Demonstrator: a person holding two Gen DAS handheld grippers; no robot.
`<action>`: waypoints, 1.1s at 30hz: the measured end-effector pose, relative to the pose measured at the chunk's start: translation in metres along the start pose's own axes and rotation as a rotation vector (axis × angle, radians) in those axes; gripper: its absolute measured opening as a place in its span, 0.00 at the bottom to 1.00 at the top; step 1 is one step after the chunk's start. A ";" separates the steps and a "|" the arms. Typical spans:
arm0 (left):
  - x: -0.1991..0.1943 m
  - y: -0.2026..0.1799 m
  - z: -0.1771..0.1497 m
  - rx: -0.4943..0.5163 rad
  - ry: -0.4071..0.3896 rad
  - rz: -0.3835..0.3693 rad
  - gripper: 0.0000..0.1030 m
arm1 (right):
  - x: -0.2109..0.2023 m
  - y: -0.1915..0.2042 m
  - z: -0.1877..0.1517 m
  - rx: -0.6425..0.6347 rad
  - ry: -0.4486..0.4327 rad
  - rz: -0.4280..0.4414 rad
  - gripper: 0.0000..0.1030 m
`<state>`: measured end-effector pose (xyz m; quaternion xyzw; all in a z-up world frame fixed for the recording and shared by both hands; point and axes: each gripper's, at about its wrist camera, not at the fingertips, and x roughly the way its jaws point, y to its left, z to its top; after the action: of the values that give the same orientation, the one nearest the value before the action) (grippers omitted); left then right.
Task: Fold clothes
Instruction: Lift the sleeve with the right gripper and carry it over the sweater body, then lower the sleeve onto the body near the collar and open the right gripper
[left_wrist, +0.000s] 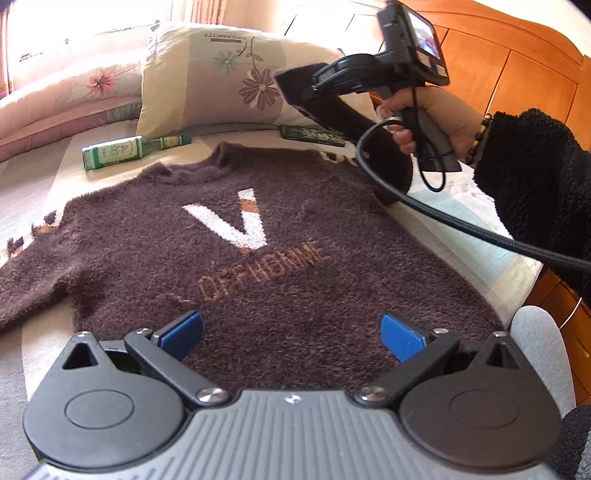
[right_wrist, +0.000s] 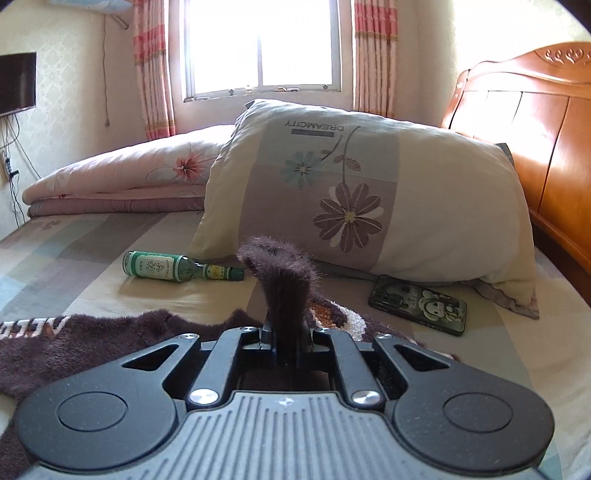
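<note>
On the bed (left_wrist: 458, 206) | fuzzy dark-brown knit sweater (left_wrist: 258, 258) spread flat, front up | one sleeve (right_wrist: 284, 288) lifted, pinched in right gripper (right_wrist: 286, 332) jaws | left gripper (left_wrist: 291, 334) jaws wide over hem | soft, light, limp; best gripped at cuffs, hem.

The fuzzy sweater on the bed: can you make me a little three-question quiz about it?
1. True or false: the right gripper is shut on the sweater's sleeve.
2. Which lies nearer the pillow's right end: A) the green bottle or B) the phone?
3. Fill in: the big white letter on the sweater is ___.

Key: 1 true; 2 B; 3 V. The left gripper is open above the sweater.
</note>
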<state>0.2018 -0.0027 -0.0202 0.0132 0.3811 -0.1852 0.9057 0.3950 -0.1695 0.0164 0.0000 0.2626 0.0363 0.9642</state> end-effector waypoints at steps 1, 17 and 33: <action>0.001 0.001 -0.001 -0.002 0.006 0.001 0.99 | 0.003 0.007 -0.001 -0.019 -0.003 0.000 0.10; 0.009 0.008 -0.017 -0.069 0.061 0.012 0.99 | 0.023 0.087 -0.015 -0.092 -0.029 0.110 0.10; 0.015 0.017 -0.026 -0.125 0.087 0.020 0.99 | 0.054 0.126 -0.028 -0.065 0.017 0.184 0.10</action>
<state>0.1997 0.0127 -0.0515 -0.0315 0.4306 -0.1515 0.8892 0.4184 -0.0408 -0.0326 -0.0073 0.2683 0.1330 0.9541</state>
